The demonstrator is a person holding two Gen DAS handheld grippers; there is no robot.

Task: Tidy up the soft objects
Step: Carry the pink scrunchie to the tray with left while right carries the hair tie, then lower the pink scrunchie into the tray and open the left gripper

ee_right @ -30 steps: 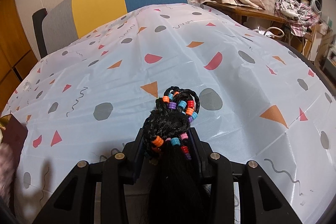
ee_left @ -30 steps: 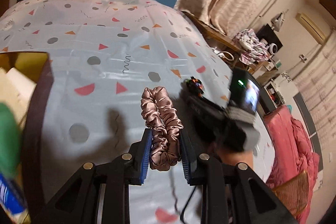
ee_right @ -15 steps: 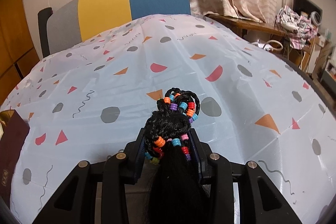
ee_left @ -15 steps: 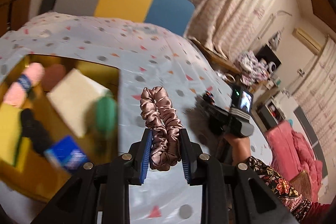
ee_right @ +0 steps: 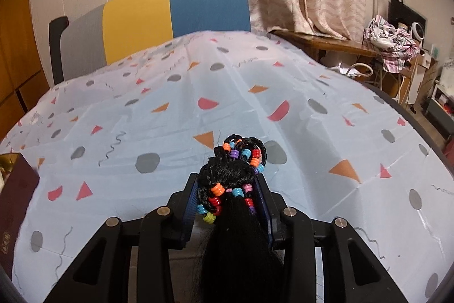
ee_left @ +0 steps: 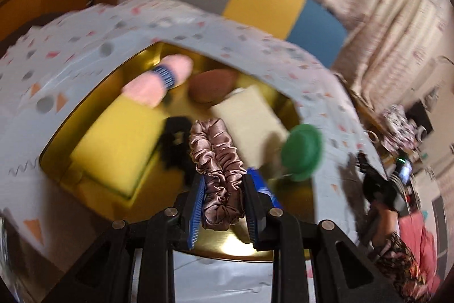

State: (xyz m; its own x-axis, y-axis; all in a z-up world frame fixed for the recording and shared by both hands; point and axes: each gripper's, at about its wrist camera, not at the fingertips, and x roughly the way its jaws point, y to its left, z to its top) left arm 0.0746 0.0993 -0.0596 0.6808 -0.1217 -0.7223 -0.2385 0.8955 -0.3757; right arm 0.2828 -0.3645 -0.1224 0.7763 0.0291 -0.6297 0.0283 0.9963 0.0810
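My left gripper [ee_left: 222,183] is shut on a dusty-pink satin scrunchie [ee_left: 217,161] and holds it above a gold-lined box [ee_left: 85,93]. The box holds a yellow sponge [ee_left: 119,144], a cream block [ee_left: 249,115], a pink roll with a blue band [ee_left: 159,78], a brown oval [ee_left: 211,83], a green round piece [ee_left: 302,151], a black fuzzy item [ee_left: 173,144] and a blue packet [ee_left: 265,189]. My right gripper [ee_right: 227,183] is shut on a black hairpiece with coloured beads [ee_right: 235,175] over the patterned tablecloth [ee_right: 198,93].
The box's dark outer wall [ee_right: 14,195] shows at the left edge of the right wrist view. A grey, yellow and blue chair back [ee_right: 170,10] stands behind the table. Curtains, a side table [ee_right: 326,41] and a pile of clothes [ee_right: 388,41] lie at the right.
My left gripper has swung left with the scrunchie, from above the tablecloth to above the open box. My right gripper has risen slightly, still holding the beaded hairpiece.
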